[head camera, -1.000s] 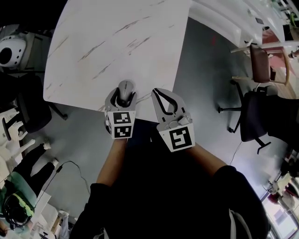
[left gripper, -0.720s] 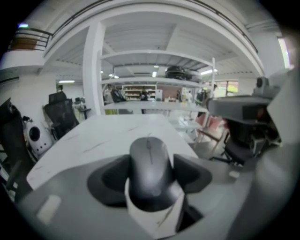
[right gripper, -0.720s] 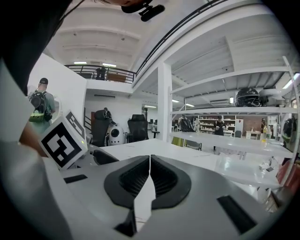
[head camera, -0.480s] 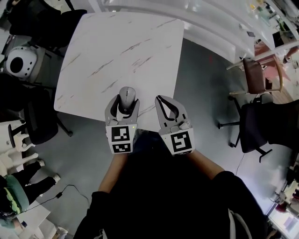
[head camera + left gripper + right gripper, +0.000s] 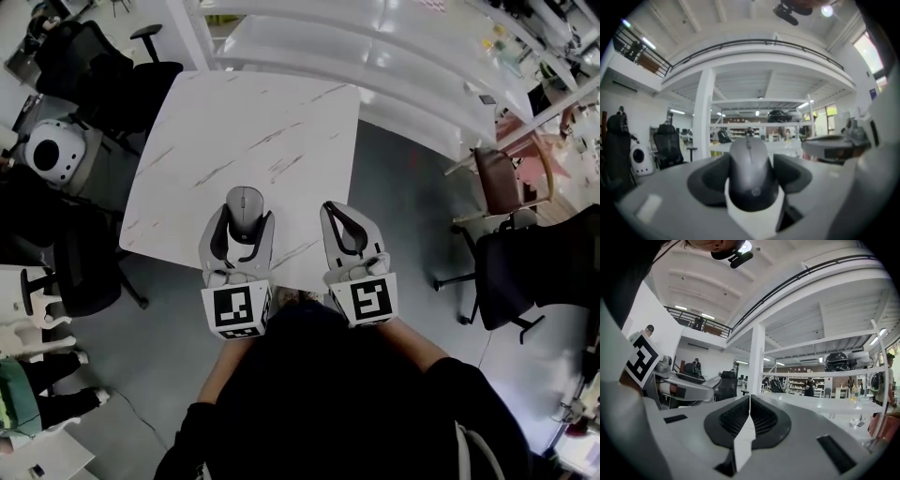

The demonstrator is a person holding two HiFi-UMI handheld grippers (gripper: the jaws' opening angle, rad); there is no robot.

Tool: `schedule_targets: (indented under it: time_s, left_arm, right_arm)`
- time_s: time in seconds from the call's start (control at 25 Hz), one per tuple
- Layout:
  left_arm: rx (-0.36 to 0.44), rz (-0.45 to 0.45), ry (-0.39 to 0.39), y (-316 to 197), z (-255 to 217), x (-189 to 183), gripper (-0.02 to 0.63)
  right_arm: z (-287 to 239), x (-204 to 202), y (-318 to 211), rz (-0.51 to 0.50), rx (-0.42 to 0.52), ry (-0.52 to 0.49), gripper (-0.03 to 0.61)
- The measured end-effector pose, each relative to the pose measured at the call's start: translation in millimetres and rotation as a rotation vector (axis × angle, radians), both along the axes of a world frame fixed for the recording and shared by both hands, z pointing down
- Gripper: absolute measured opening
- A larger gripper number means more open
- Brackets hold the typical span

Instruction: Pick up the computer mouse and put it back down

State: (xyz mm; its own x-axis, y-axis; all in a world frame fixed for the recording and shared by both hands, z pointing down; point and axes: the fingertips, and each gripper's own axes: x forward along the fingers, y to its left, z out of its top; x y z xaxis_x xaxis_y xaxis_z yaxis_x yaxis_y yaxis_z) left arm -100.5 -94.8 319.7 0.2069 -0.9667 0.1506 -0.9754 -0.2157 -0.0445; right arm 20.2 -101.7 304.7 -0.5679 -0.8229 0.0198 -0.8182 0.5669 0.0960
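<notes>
Since a second ago both grippers have risen off the white marble-patterned square table. The grey computer mouse has gone up with the left gripper. The head view places the mouse over the table's near part. Only the left gripper view shows the grip: the jaws stand wide, their dark pads pressed on the mouse's two flanks, its tail end towards the camera. The right gripper hangs beside it. Its own view shows the ribbed pads of the right gripper meeting, with nothing between them.
</notes>
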Motion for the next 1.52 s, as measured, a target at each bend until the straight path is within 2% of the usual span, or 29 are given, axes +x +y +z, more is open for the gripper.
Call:
schedule_targets:
  time_s: [0.2, 0.48, 1.28, 1.52]
  left_arm:
    - [0.101, -0.017, 0.040, 5.2, -33.8, -2.0, 0.299]
    - [0.173, -0.048, 0.012, 14.3, -59.5, -3.8, 0.299]
    - [0.152, -0.049, 0.015, 20.5, -52.7, -2.3, 0.299]
    - [0.142, -0.048, 0.014, 17.5, -48.1, -5.0, 0.299]
  right_arm:
    - [-32.7, 2.7, 2.2, 0.023, 0.064, -0.035, 0.020]
    - [-51.4, 7.3, 8.0, 0.046, 0.085, -0.059, 0.020]
    - [-44.0, 0.5, 15.9, 0.009, 0.058, -0.029, 0.018]
    - [-41.2, -1.1, 12.8, 0.002, 0.047, -0.054, 0.020]
